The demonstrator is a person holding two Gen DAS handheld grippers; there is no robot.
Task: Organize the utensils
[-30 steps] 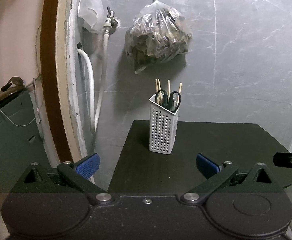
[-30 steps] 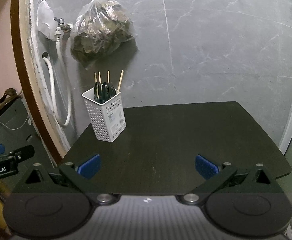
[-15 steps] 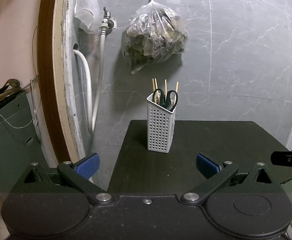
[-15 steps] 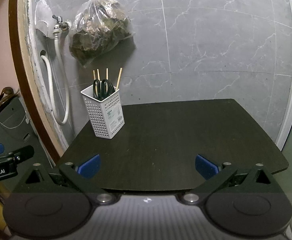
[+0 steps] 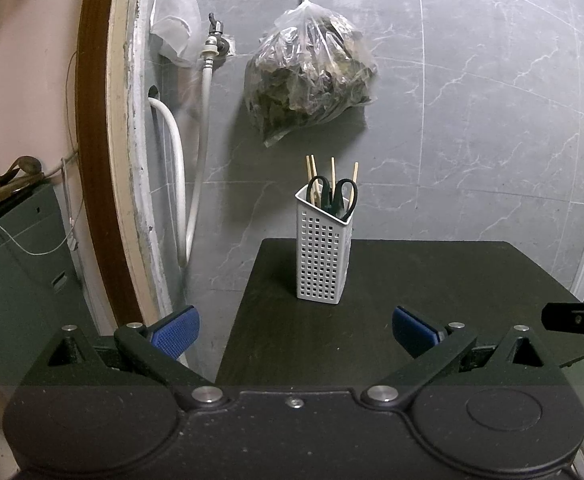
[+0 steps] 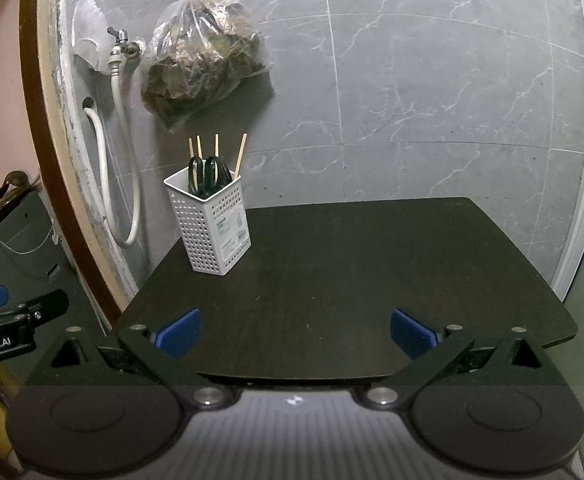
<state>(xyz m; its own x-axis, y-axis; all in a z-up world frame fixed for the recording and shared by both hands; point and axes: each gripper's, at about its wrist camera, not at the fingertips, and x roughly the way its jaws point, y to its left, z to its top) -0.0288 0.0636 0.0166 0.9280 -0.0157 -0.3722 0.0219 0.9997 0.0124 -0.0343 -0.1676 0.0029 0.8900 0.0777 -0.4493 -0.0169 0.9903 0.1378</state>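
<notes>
Utensils: gathered in one white perforated holder (image 5: 323,256), upright on the dark table (image 5: 432,280), well ahead of the left gripper (image 5: 295,330) and roughly centred between its blue fingers (image 5: 176,330). Seen from the right gripper (image 6: 295,332), ahead and off beyond the left finger, near the table's far left corner. Both sets of jaws spread wide, gripping nothing, hovering near the table's front edge. Inside the holder: black-handled scissors (image 5: 334,196), then four wooden chopsticks (image 5: 333,172) poking up above the rim.
</notes>
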